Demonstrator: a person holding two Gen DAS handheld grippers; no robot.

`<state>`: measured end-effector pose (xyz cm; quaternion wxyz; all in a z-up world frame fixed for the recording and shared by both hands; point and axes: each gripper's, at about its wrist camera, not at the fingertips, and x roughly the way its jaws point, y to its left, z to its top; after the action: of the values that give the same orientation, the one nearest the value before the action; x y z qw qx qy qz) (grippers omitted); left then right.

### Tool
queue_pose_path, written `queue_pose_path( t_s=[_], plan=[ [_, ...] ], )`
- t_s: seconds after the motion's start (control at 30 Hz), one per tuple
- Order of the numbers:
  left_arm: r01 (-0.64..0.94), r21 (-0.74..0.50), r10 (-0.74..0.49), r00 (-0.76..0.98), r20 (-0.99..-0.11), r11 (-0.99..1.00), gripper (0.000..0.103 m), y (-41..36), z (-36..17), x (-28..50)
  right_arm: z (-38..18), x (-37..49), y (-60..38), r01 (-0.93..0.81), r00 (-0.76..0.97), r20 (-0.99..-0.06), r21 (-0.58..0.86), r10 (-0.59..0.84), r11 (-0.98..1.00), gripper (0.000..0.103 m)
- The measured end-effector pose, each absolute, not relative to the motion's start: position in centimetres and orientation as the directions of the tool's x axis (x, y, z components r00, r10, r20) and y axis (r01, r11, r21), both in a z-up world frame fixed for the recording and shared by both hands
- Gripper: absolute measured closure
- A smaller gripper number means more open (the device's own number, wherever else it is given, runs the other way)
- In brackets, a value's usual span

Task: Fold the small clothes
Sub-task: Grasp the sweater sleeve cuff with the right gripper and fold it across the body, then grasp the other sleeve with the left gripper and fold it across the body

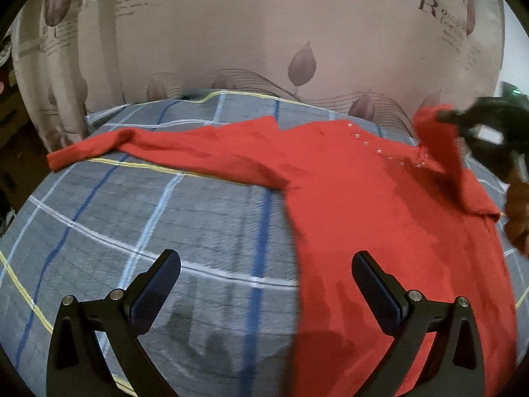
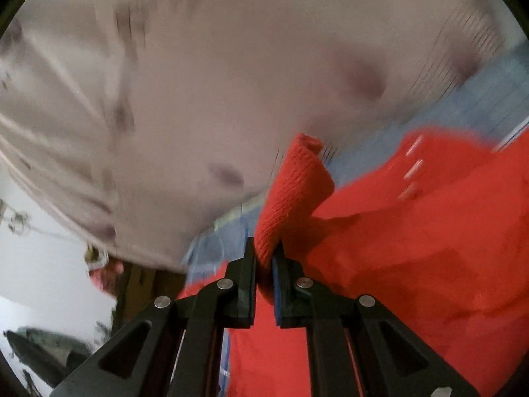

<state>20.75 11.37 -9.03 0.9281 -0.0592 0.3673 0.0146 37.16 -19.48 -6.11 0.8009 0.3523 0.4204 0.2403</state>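
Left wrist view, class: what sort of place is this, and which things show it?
Probably a bedroom at home. A red sweater lies spread on a grey plaid bedsheet, and a printed leaf-pattern curtain hangs behind the bed.

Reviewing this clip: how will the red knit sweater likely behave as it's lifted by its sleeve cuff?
Probably floppy: the sleeve cuff curls over where the right gripper pinches it. The red knit sweater lies limp on the plaid bedcover, so it will likely drape and trail. The ribbed knit looks grippy, unlikely to slip.
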Motion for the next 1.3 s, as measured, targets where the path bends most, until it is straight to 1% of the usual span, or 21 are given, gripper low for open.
queue_pose_path(
  t_s=[0.07,0.17,0.27,0.33,0.37,0.4,0.43,0.47,0.5,0.57,0.6,0.67,0.73,0.8,0.87,0.93,1.0,1.07,1.2,1.3],
  plan=[
    [-0.079,-0.119,-0.025,0.723,-0.690,0.990,0.000,12.3,-9.7,20.5,-8.3,37.3,-15.5,-0.094,0.485,-0.553,0.737,0.678,0.669,0.095],
    [-0.101,-0.202,-0.078,0.691,-0.718,0.974,0.000,13.6,-10.5,21.1,-10.4,37.1,-11.9,-0.103,0.445,-0.601,0.702,0.664,0.705,0.095],
    [-0.116,-0.277,-0.125,0.684,-0.719,0.954,0.000,14.7,-11.0,21.3,-11.8,36.9,-9.7,-0.117,0.401,-0.644,0.669,0.651,0.734,0.090],
    [-0.124,-0.307,-0.142,0.687,-0.713,0.944,0.000,14.9,-11.2,21.4,-11.7,36.1,-8.7,-0.159,0.392,-0.674,0.621,0.627,0.767,0.087],
    [-0.125,-0.311,-0.143,0.689,-0.710,0.942,0.000,15.0,-11.2,21.4,-11.5,35.9,-7.9,-0.193,0.389,-0.699,0.574,0.600,0.795,0.079],
    [-0.126,-0.307,-0.139,0.689,-0.711,0.943,0.000,14.8,-11.2,21.4,-11.4,35.5,-6.9,-0.229,0.395,-0.727,0.514,0.561,0.827,0.067],
    [-0.126,-0.301,-0.135,0.688,-0.713,0.945,0.000,14.6,-11.2,21.4,-11.2,35.1,-6.3,-0.274,0.412,-0.756,0.429,0.508,0.861,0.059],
    [-0.126,-0.296,-0.132,0.688,-0.714,0.947,0.000,14.5,-11.2,21.4,-10.8,34.6,-4.8,-0.325,0.439,-0.776,0.333,0.453,0.885,0.041],
    [-0.127,-0.294,-0.130,0.688,-0.714,0.947,0.000,14.5,-11.2,21.4,-10.5,34.1,-4.1,-0.369,0.450,-0.783,0.274,0.429,0.888,0.035],
    [-0.134,-0.302,-0.131,0.688,-0.714,0.944,0.000,14.6,-11.3,21.5,-9.9,33.0,-2.5,-0.469,0.445,-0.784,0.207,0.433,0.858,0.036],
    [-0.136,-0.314,-0.138,0.688,-0.712,0.940,0.000,14.8,-11.3,21.6,-9.5,32.4,-2.1,-0.500,0.451,-0.776,0.190,0.441,0.845,0.034],
    [-0.135,-0.337,-0.154,0.692,-0.705,0.932,0.000,15.4,-11.3,21.4,-8.6,31.6,-2.9,-0.504,0.468,-0.753,0.202,0.462,0.840,0.033],
    [-0.124,-0.360,-0.180,0.691,-0.700,0.925,0.000,16.1,-11.2,21.3,-8.0,30.9,-5.4,-0.490,0.442,-0.709,0.322,0.549,0.810,0.033],
    [-0.098,-0.375,-0.210,0.686,-0.697,0.922,0.000,17.1,-10.9,21.4,-7.6,30.0,-7.4,-0.463,0.433,-0.686,0.387,0.584,0.798,0.033],
    [-0.084,-0.362,-0.212,0.682,-0.700,0.928,0.000,18.2,-10.4,21.9,-7.3,28.6,-9.8,-0.441,0.437,-0.679,0.410,0.590,0.799,0.032],
    [-0.114,-0.337,-0.176,0.676,-0.716,0.934,0.000,20.2,-9.8,22.8,-7.5,27.1,-11.7,-0.408,0.459,-0.682,0.407,0.569,0.817,0.027],
    [-0.127,-0.376,-0.190,0.690,-0.698,0.918,0.000,22.6,-9.3,23.7,-8.0,25.6,-13.8,-0.370,0.467,-0.684,0.425,0.561,0.826,0.024],
    [-0.150,-0.417,-0.205,0.694,-0.690,0.897,0.000,25.3,-9.3,25.3,-8.9,24.4,-15.5,-0.333,0.468,-0.689,0.442,0.553,0.833,0.024],
    [-0.252,-0.504,-0.212,0.690,-0.692,0.826,0.002,31.9,-10.3,28.6,-11.0,23.7,-17.0,-0.281,0.435,-0.704,0.486,0.562,0.827,0.024],
    [-0.342,-0.605,-0.211,0.722,-0.659,0.719,0.003,37.1,-11.3,30.1,-10.8,23.6,-17.5,-0.283,0.449,-0.683,0.504,0.577,0.816,0.021]
  ],
)
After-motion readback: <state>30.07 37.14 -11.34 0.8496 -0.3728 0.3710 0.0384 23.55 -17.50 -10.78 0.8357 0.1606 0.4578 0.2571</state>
